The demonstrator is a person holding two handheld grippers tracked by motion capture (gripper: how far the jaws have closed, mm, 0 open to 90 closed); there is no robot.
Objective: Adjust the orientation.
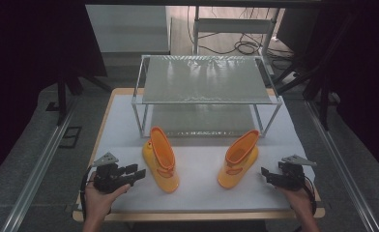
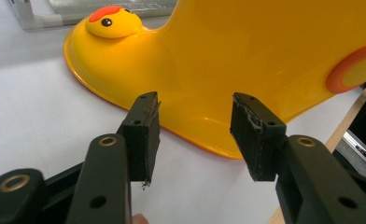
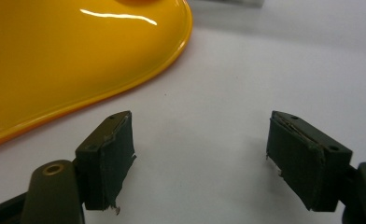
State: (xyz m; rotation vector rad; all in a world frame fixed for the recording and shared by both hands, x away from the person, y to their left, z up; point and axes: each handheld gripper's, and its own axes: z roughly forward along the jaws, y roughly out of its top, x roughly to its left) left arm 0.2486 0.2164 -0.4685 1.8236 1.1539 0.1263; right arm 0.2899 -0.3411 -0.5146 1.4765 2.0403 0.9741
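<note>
Two yellow rain boots with orange rims lie on their sides on the white mat. The left boot (image 1: 161, 158) has its opening toward the rack; the left gripper view shows its duck face (image 2: 112, 21) and shaft side (image 2: 246, 56). My left gripper (image 1: 134, 173) sits just left of it, open, nothing between the jaws (image 2: 194, 133). The right boot (image 1: 239, 158) lies across from it. My right gripper (image 1: 267, 175) rests to its right, open wide over bare mat (image 3: 200, 156), with that boot's glossy side (image 3: 69, 56) at the upper left.
A two-tier metal-framed rack (image 1: 204, 79) with a wire-mesh top stands at the back of the mat. The table's wooden edge (image 1: 187, 215) runs along the front. Cables and dark stands sit on the floor behind the rack.
</note>
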